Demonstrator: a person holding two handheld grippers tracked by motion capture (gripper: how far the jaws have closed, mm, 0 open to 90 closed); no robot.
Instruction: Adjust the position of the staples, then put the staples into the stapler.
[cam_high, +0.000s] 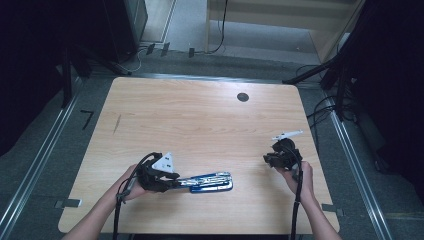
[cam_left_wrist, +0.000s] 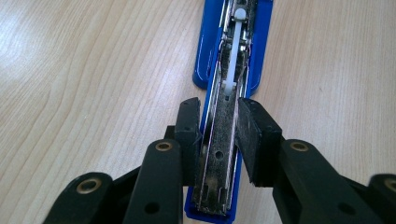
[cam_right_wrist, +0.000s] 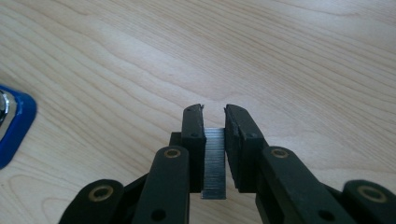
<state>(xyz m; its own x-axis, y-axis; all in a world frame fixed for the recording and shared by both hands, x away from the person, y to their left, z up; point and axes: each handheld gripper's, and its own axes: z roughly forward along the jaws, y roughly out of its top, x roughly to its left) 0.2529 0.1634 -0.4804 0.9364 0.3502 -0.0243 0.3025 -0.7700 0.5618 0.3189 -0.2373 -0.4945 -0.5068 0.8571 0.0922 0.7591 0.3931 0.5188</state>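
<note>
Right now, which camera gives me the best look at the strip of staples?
The right gripper view: the strip of staples sits close up, clamped between the right gripper fingers. In the high view it is too small to make out at that gripper. The left gripper view shows the open stapler instead.

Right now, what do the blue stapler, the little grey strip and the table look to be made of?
Stapler: bare metal inner channel, dull and speckled, over a glossy blue base, plastic or painted metal.
Strip of staples: grey metal, finely ribbed, faint sheen.
Table: pale wood-grain top, smooth; possibly laminate.
</note>
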